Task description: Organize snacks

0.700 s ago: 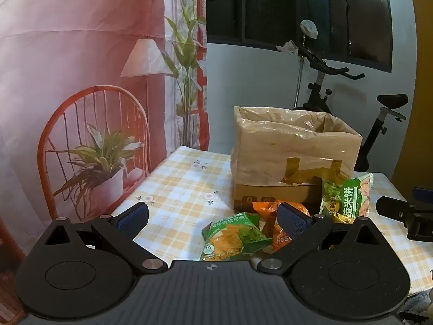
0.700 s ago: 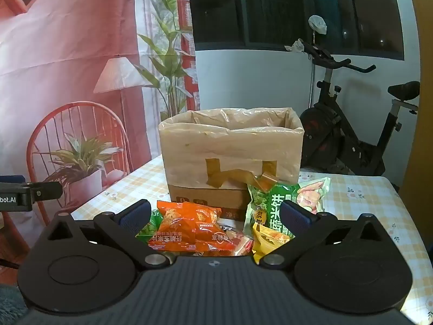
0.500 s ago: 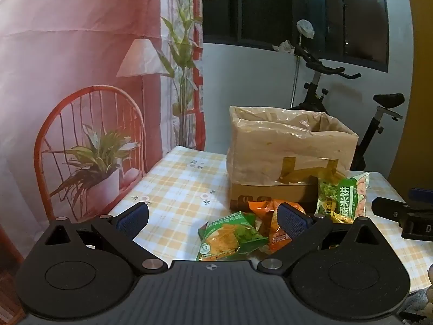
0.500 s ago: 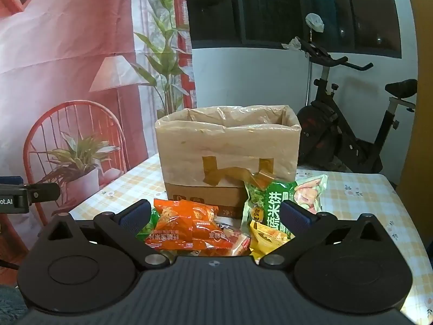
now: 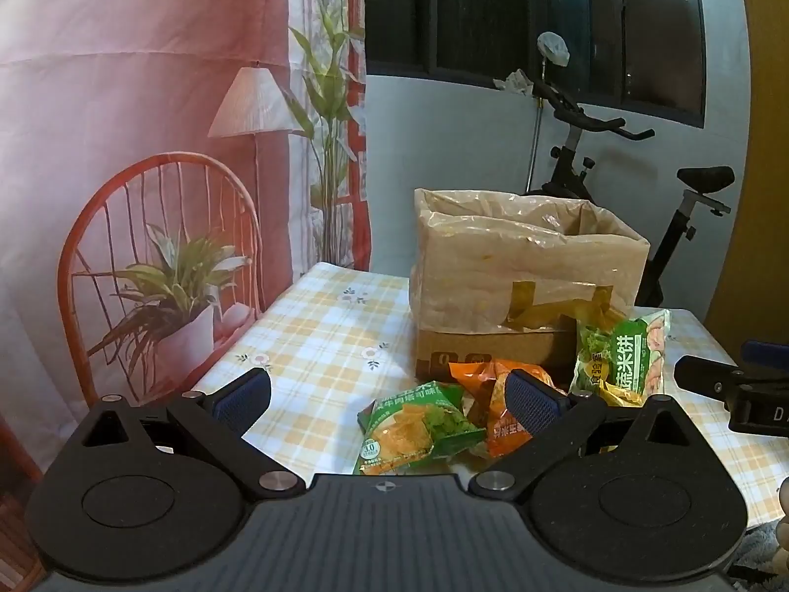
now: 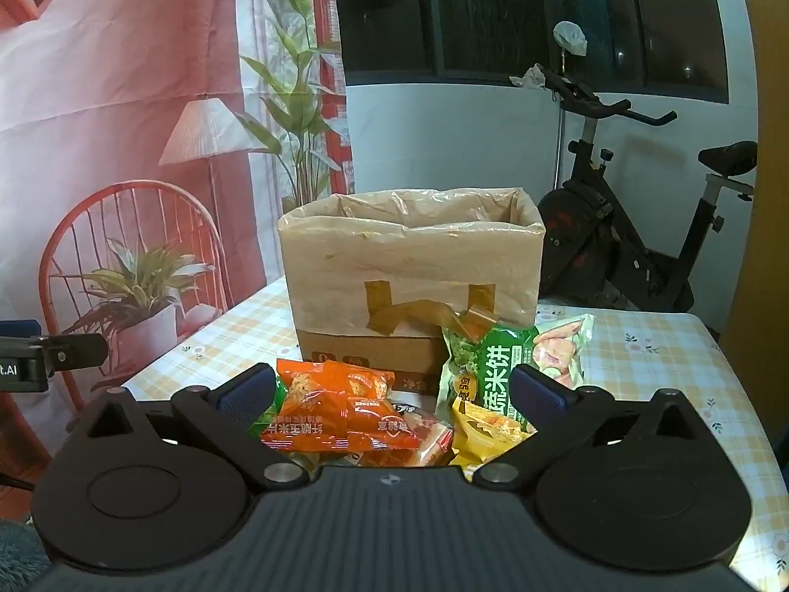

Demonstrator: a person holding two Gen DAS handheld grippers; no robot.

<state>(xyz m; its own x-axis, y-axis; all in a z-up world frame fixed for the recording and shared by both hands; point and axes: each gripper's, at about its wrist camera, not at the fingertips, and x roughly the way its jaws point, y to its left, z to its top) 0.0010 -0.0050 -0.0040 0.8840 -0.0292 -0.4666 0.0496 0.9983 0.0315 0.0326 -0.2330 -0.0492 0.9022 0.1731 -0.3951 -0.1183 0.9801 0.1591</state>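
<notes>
Both pairs of jaws are spread as wide as they go, and nothing is held in either. Ahead of the right gripper (image 6: pixel 392 387) an orange crinkled foil snack packet (image 6: pixel 340 407) is seen lying flat, its long axis running across the gap from pad to pad; a tall green rice-cracker bag (image 6: pixel 498 370) leans against the box toward the right pad, with a small yellow packet (image 6: pixel 485 431) at its foot. Beyond them stands the cardboard box lined with a beige plastic bag (image 6: pixel 409 266), open at the top.

From the left gripper (image 5: pixel 387 397), the same heap is found ahead and off toward the right pad, on the yellow checked tablecloth (image 5: pixel 320 340). A green crisp packet (image 5: pixel 419 426) lies nearest these jaws, just inside the right pad.

The orange packet is judged nearer the right hand, and a straight forward reach would be enough to take it.

The green crisp packet is shown whole only by the left wrist view; in the right wrist view just a sliver is seen. The yellow packet is plain only on the right.
</notes>
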